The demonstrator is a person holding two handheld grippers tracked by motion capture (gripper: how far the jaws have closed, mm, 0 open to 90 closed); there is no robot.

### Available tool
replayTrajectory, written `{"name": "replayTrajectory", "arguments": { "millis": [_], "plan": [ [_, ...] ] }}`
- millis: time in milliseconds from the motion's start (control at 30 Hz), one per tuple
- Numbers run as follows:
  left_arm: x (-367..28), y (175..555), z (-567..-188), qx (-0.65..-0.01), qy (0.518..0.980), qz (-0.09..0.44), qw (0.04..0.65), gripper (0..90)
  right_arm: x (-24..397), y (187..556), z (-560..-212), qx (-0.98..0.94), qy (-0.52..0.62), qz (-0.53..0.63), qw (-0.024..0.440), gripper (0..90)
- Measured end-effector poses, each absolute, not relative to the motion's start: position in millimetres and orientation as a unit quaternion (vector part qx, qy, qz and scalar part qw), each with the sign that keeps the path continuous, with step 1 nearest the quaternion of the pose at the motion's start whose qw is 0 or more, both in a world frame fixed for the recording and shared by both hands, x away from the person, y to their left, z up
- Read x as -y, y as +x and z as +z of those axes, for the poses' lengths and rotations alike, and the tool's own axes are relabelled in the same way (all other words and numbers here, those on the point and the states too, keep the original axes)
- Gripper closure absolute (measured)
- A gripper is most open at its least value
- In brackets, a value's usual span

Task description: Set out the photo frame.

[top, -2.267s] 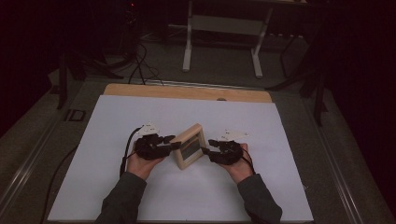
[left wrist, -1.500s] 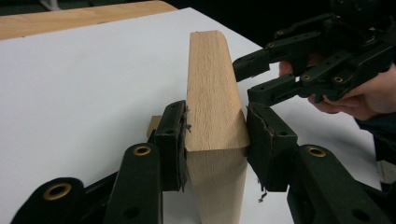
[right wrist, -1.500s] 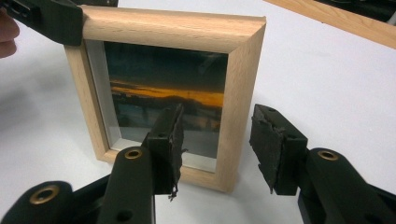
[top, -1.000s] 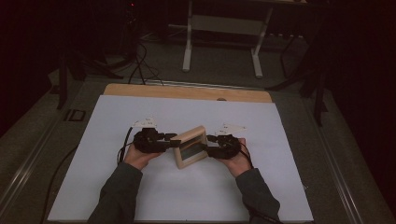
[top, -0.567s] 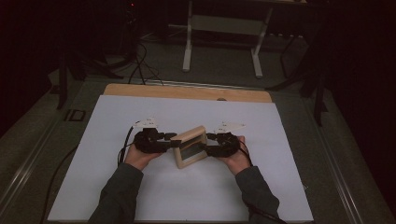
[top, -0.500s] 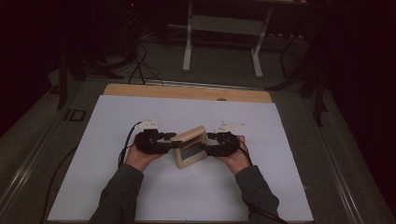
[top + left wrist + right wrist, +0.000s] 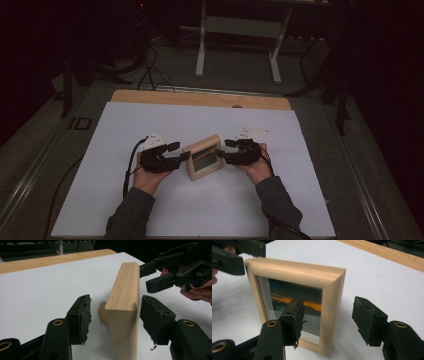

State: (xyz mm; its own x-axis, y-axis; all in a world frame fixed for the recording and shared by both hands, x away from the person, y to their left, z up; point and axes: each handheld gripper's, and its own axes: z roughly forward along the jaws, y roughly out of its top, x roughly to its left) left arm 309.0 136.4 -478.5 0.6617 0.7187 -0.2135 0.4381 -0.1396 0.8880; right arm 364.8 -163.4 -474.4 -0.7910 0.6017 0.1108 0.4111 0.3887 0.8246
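Item: light wooden picture frame [image 7: 204,157], upright on my white table [image 7: 125,130], glazed, showing an orange sunset photo. My left hand-held gripper [image 7: 113,315] and right hand-held gripper [image 7: 327,315] have just been opening, jaws straddling opposite frame edges without pressing. A wooden strip [image 7: 200,99] borders the table's far edge.

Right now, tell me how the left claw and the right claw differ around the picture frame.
The left claw straddles the picture frame's left edge, end-on to the wood; the right claw straddles the right edge, one pad in front of the glass. In the high view, the left claw's tips sit nearer the person than the right claw's. Both have just been opening, then the right closed slightly; both stand open, with pads off the wood.
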Motion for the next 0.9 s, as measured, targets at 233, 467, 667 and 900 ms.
{"name": "replayTrajectory", "arguments": {
  "millis": [233, 467, 667, 900],
  "plan": [
    [-129, 299, -487, -0.412, 0.744, 0.150, 0.504, 45.0, 158, 372, -474, -0.836, 0.294, 0.454, 0.092, 38.9],
    [-120, 299, -489, -0.413, 0.751, 0.150, 0.493, 50.1, 151, 380, -475, -0.843, 0.294, 0.444, 0.079, 37.0],
    [-117, 300, -490, -0.417, 0.751, 0.147, 0.491, 52.6, 149, 387, -479, -0.844, 0.295, 0.444, 0.058, 31.2],
    [-117, 302, -490, -0.421, 0.748, 0.136, 0.494, 55.3, 147, 391, -482, -0.842, 0.294, 0.449, 0.044, 28.0]
  ]
}}
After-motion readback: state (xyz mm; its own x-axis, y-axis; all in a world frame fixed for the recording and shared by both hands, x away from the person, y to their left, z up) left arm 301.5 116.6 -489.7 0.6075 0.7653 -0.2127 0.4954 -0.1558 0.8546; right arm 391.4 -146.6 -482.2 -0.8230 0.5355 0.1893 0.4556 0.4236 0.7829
